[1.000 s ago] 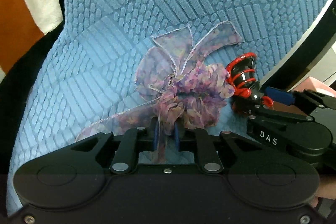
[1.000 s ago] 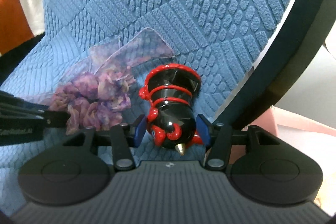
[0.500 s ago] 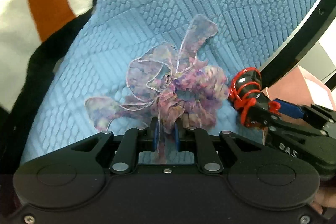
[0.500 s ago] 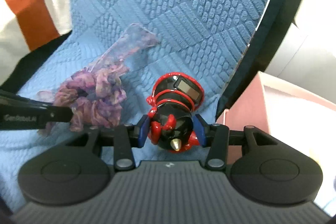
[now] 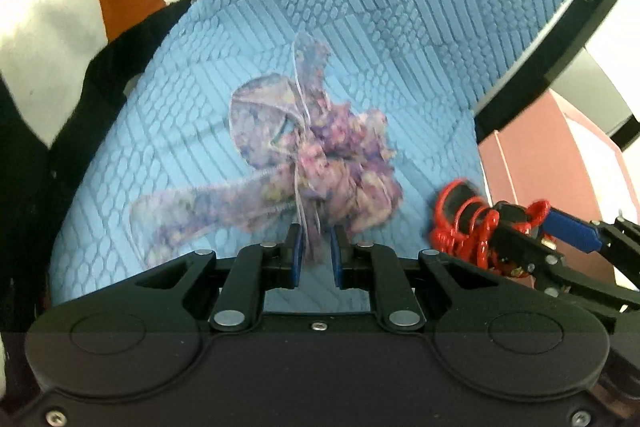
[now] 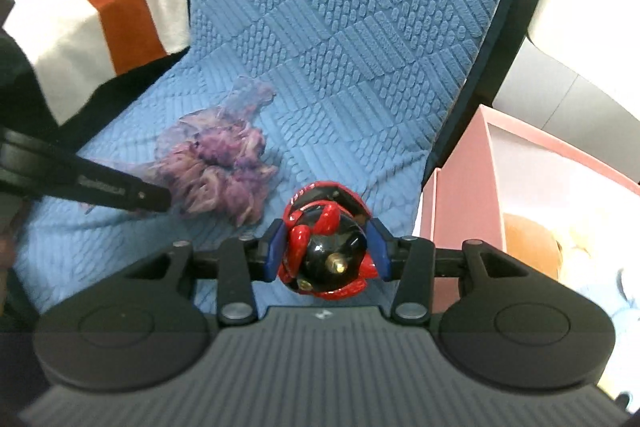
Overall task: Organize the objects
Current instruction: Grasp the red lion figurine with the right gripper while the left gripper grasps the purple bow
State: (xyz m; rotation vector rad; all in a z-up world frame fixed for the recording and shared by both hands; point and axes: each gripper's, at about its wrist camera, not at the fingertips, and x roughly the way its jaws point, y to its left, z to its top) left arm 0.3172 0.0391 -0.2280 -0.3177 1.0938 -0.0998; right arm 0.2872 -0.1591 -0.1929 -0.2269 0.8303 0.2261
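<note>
Step in hand: carrying both picked items off the blue quilted cushion (image 6: pixel 360 27), probably toward the pink open box (image 6: pixel 464 203) at right.
Left gripper (image 5: pixel 315 253): clamped on a hanging strip of the purple floral sheer-fabric scrunchie with ribbon tails (image 5: pixel 320 163), held above the cushion.
Right gripper (image 6: pixel 328 253): closed around the black-and-red glossy toy figure (image 6: pixel 326 247), beside the box wall.
Next move: swing right over the box rim, lower, then release; loose ribbon tails likely to snag.
Change from a second ago: both items higher, box now in view.
</note>
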